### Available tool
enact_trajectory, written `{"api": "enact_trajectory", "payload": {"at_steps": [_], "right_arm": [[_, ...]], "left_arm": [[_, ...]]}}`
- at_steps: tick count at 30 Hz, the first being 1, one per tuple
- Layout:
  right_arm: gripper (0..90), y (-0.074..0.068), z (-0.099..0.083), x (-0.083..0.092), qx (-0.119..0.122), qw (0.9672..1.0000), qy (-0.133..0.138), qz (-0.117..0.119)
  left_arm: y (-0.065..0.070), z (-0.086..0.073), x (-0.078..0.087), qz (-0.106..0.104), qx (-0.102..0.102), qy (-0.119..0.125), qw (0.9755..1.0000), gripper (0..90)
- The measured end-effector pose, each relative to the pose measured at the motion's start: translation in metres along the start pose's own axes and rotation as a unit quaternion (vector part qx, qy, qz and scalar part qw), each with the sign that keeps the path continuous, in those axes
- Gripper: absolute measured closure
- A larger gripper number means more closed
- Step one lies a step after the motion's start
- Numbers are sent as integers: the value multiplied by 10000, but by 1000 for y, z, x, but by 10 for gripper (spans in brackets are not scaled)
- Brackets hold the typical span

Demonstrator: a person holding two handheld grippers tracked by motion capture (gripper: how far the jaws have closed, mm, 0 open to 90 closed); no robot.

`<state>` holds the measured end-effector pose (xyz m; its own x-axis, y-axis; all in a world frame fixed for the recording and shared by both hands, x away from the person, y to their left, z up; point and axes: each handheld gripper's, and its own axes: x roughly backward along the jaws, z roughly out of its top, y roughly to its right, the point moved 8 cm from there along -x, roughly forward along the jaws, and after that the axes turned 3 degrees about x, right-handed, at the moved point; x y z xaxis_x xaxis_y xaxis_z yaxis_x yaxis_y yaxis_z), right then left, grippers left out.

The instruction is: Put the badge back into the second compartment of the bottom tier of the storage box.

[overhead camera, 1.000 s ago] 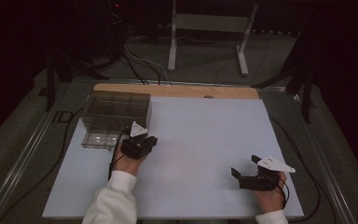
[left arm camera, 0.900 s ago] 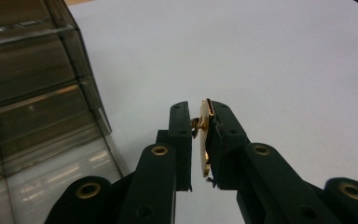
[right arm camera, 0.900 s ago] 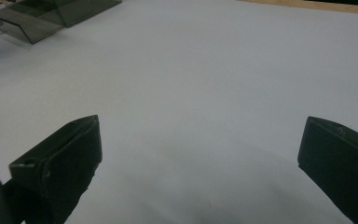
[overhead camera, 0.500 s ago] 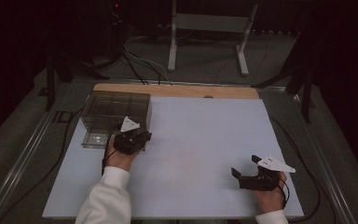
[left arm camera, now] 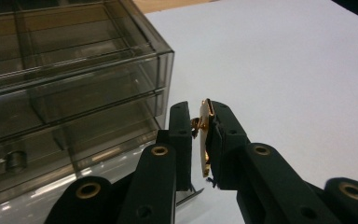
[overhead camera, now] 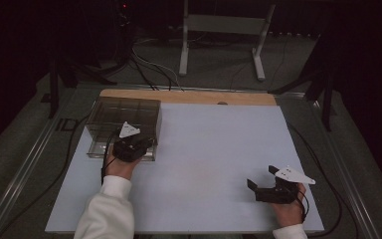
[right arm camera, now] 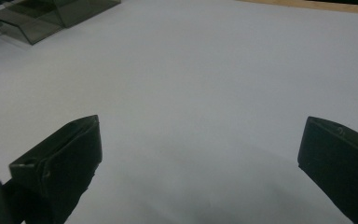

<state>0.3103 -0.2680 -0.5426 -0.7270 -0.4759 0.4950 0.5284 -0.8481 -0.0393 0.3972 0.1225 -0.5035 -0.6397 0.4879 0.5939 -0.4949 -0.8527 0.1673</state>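
counter [overhead camera: 214,164]: big pale sheet, pretty much bare. Everything here is placed relative to the drawer box, which sits toward its far left corner.

drawer box [overhead camera: 124,127]: smoky see-through plastic organiser with stacked drawers. From the left gripper view [left arm camera: 65,88] the drawers look pushed in, and I can't make out anything inside them apart from a small knob low on the front.

right tongs [overhead camera: 264,183]: well away from the drawer box, near the counter's near right edge. Spread wide, nothing between them; in the right gripper view [right arm camera: 200,154] there's just bare counter in the gap. Looks parked to me.

left tongs [overhead camera: 146,143]: right up against the near front of the drawer box, at its right corner. Nearly closed, pinching the gold piece edge-on [left arm camera: 200,140].

gold piece [left arm camera: 205,130]: small thin shiny gold thing, maybe a clip or bit of jewellery, too small to call. Held upright in the left tongs, just in front of the drawer box's corner and off the counter.

step in hand: my read is it's the carry, bringing the gold piece to the drawer box to stash it.

next move: a drawer has to come open first, so probably the right tongs come over for the knob while the left tongs hold their grip.
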Motion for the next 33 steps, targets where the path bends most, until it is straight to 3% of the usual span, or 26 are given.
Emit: {"api": "enact_trajectory", "payload": {"at_steps": [33], "right_arm": [[1,-1,0,0,2,10000,-9,24]], "left_arm": [[-38,0,14,353,77,54,9993,813]]}}
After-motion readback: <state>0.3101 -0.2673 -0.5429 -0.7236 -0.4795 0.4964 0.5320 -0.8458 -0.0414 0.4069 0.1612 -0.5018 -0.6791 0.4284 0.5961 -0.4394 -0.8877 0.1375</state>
